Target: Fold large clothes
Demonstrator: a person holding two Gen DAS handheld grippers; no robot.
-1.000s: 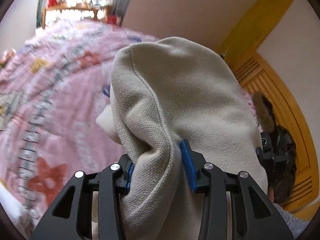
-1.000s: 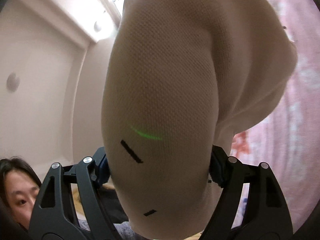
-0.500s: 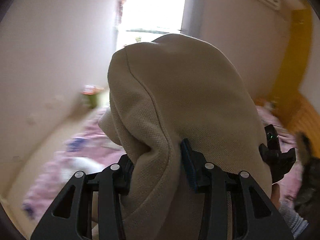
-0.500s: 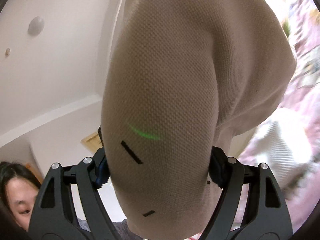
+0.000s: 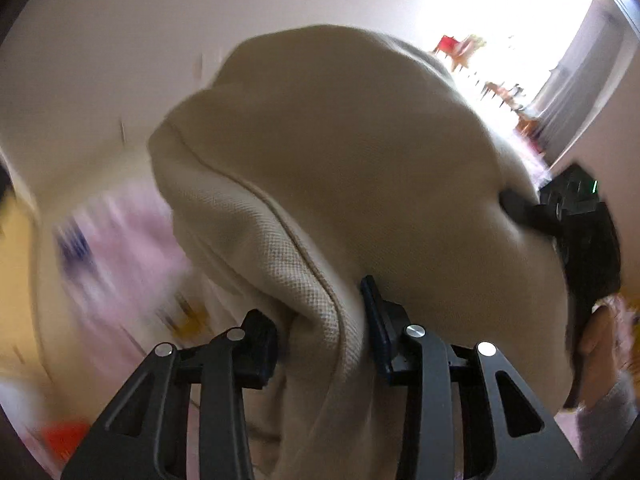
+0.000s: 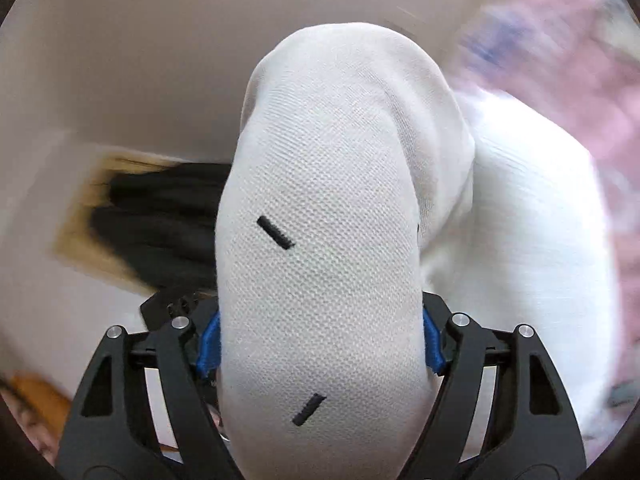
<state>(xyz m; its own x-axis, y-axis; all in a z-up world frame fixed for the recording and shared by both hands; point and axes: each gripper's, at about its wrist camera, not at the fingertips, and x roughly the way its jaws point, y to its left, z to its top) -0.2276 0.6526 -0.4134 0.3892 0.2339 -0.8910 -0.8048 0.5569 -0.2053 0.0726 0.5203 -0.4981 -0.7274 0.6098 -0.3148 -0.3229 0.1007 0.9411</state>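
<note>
Between the fingers of the left gripper (image 5: 320,316) a thick fold of the cream garment (image 5: 352,184) is bunched, and the jaws are closing on it, the blue pad (image 5: 374,324) on the right finger pressed into the cloth. The fabric rises from the jaws in a rounded hump that fills the middle of the left view and hides most of the room beyond it. A raised seam curves down the hump toward the jaws, and the weave is a coarse, pebbly knit. To the left lies a blurred pink bedspread (image 5: 120,248) with smeared blue and yellow marks; far right, a bright window (image 5: 520,32) glares. The right gripper (image 5: 576,220) shows at the right edge, black against the cloth, with a hand (image 5: 604,332) behind it. In the right view the right gripper (image 6: 320,344) is clamped on another wad of the same garment (image 6: 320,280), its jaws set wide around the bulk, blue pads (image 6: 210,344) squeezing both sides. Two short black stitched dashes (image 6: 275,233) mark the knit. More cloth hangs to the right over the blurred pink bedspread (image 6: 580,80). To the left a dark, smeared shape sits against the plain wall (image 6: 140,60).
</note>
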